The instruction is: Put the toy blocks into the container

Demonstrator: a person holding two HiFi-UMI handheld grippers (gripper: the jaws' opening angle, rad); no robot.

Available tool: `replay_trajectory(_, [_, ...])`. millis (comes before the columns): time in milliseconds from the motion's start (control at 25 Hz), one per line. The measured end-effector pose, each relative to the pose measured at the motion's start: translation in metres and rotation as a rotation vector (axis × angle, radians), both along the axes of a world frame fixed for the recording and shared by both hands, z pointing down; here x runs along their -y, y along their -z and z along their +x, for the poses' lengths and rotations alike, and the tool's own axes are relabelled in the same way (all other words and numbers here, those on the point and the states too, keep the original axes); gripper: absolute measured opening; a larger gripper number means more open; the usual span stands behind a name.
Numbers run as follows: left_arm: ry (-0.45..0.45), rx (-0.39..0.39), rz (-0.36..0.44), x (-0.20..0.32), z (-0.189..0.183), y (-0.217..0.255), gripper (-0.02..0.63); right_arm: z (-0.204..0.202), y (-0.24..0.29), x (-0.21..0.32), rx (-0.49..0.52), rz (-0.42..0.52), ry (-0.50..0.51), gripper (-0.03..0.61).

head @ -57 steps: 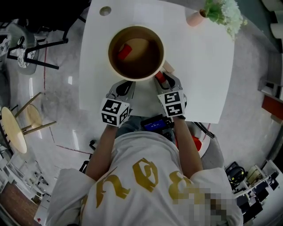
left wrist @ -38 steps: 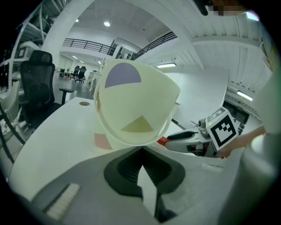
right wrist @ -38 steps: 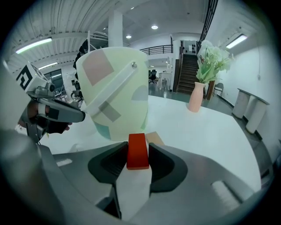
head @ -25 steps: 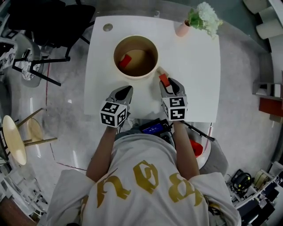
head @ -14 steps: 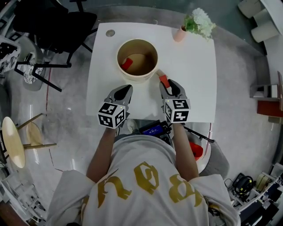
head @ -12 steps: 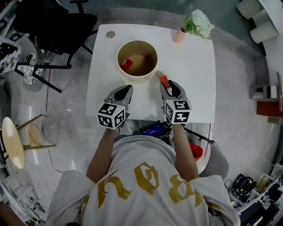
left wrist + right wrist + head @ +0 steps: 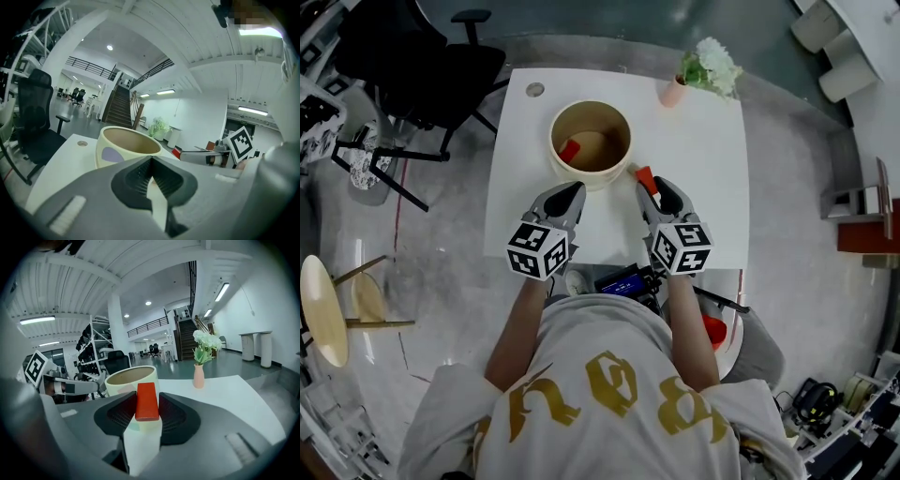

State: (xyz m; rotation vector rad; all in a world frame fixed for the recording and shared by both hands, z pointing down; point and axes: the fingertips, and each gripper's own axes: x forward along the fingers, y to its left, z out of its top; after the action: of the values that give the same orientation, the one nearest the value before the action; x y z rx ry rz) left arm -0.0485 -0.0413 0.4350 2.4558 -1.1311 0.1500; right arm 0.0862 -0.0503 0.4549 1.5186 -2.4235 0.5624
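A cream round container (image 7: 591,142) stands on the white table (image 7: 703,159), with one red block (image 7: 570,150) lying inside it. My right gripper (image 7: 649,187) is shut on a second red block (image 7: 645,178), held just right of the container's rim. In the right gripper view that red block (image 7: 146,401) sits clamped between the dark pads, with the container (image 7: 130,378) ahead. My left gripper (image 7: 568,195) hovers near the container's front, jaws shut and empty. The left gripper view shows the container (image 7: 126,146) ahead and the closed pads (image 7: 164,179).
A pink vase with white flowers (image 7: 698,73) stands at the table's far right corner. A small round disc (image 7: 534,90) lies at the far left corner. A black office chair (image 7: 441,66) and a wooden stool (image 7: 328,300) stand on the floor to the left.
Both grippers have risen from the table, the right one carrying the red block. The head view has pulled back, so the table looks smaller.
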Motion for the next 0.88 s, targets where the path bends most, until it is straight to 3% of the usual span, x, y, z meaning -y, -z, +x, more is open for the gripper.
replay_trajectory(520, [0.016, -0.022, 0.039, 0.017, -0.002, 0.021, 0.002, -0.014, 0.027, 0.013, 0.026, 0.076, 0.052, 0.178])
replay_trajectory(880, [0.077, 0.001, 0.079, 0.039, -0.008, 0.033, 0.001, -0.028, 0.046, 0.034, 0.043, 0.108, 0.109, 0.178])
